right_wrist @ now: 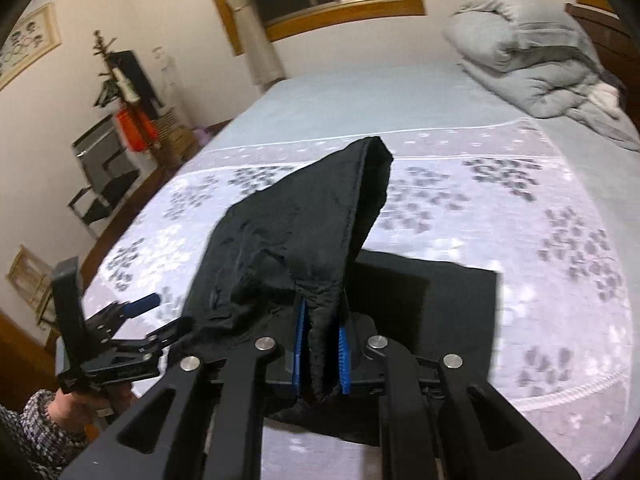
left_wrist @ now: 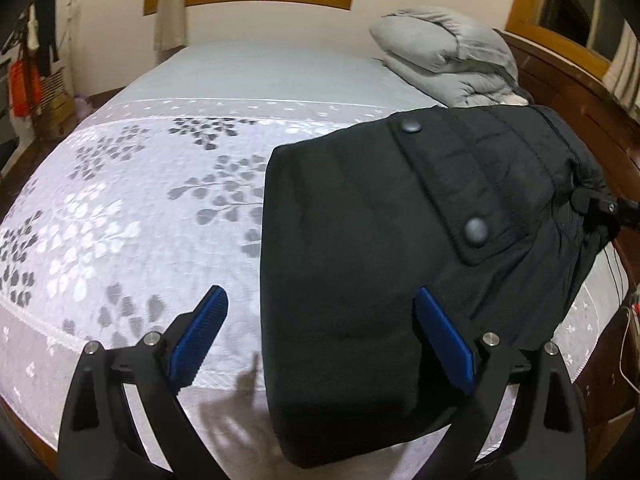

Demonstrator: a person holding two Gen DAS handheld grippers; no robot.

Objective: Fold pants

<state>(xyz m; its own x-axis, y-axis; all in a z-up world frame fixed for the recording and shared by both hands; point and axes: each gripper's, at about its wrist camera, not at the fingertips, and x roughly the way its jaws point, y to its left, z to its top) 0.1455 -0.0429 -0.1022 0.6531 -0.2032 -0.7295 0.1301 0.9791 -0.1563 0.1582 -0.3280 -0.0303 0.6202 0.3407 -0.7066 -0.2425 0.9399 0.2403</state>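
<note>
Right gripper is clamped on a bunched fold of the black pants, blue pads pressed tight on the cloth at lower centre of the right wrist view; the lifted part peaks toward frame centre, the rest lies flat on the bedspread below it. Left gripper is wide open, holding nothing, one pad over the bedspread, the other over the pants at lower centre of the left view. Grey duvet sits upper right.
</note>
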